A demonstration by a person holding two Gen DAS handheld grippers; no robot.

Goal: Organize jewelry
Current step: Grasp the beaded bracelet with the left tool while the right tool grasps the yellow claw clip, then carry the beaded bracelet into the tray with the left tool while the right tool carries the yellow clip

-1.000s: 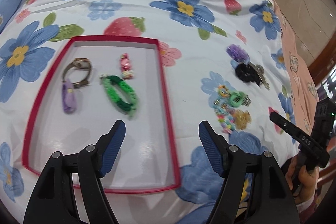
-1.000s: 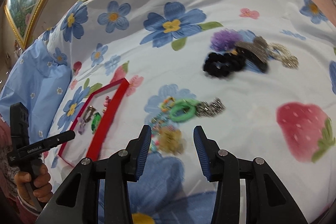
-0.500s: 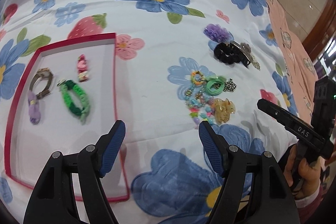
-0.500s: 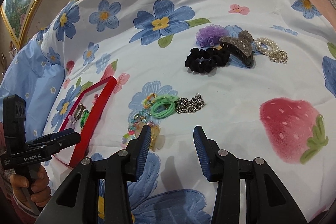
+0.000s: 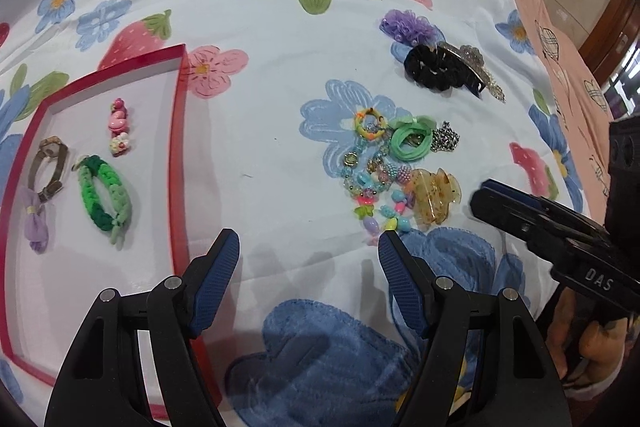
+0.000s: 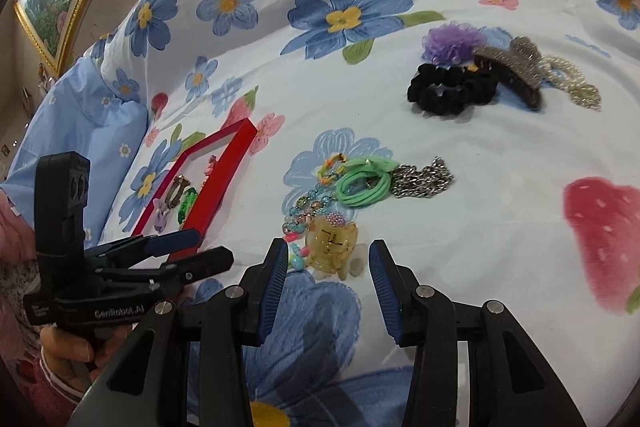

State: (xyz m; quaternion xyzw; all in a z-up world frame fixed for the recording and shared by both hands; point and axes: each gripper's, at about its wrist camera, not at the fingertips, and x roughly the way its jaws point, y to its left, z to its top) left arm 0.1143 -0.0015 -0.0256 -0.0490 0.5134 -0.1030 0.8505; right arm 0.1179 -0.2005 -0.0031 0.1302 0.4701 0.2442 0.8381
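Observation:
A red-rimmed tray point(image 5: 176, 147) on the flowered bedspread holds a green braided bracelet point(image 5: 106, 195), a pink clip point(image 5: 119, 131), a brown strap point(image 5: 50, 167) and a purple bow point(image 5: 36, 223). To its right lies a loose heap: an amber claw clip point(image 5: 434, 195), beaded strands point(image 5: 372, 187), green hair ties point(image 5: 410, 143) and a silver chain point(image 5: 446, 139). My left gripper point(image 5: 308, 241) hangs open and empty between tray and heap. My right gripper point(image 6: 328, 247) is open just short of the amber claw clip point(image 6: 332, 247), its pads apart from it.
Farther back lie a black scrunchie point(image 6: 448, 93), a purple scrunchie point(image 6: 452, 41), a glittery claw clip point(image 6: 516, 67) and a pearl bracelet point(image 6: 568, 75). A blue pillow point(image 6: 80, 115) sits left of the tray. A peach sheet point(image 5: 560, 39) edges the bed on the right.
My left gripper has swung from over the tray rightward toward the heap. The right gripper has come closer to the amber claw clip. Both stay open.

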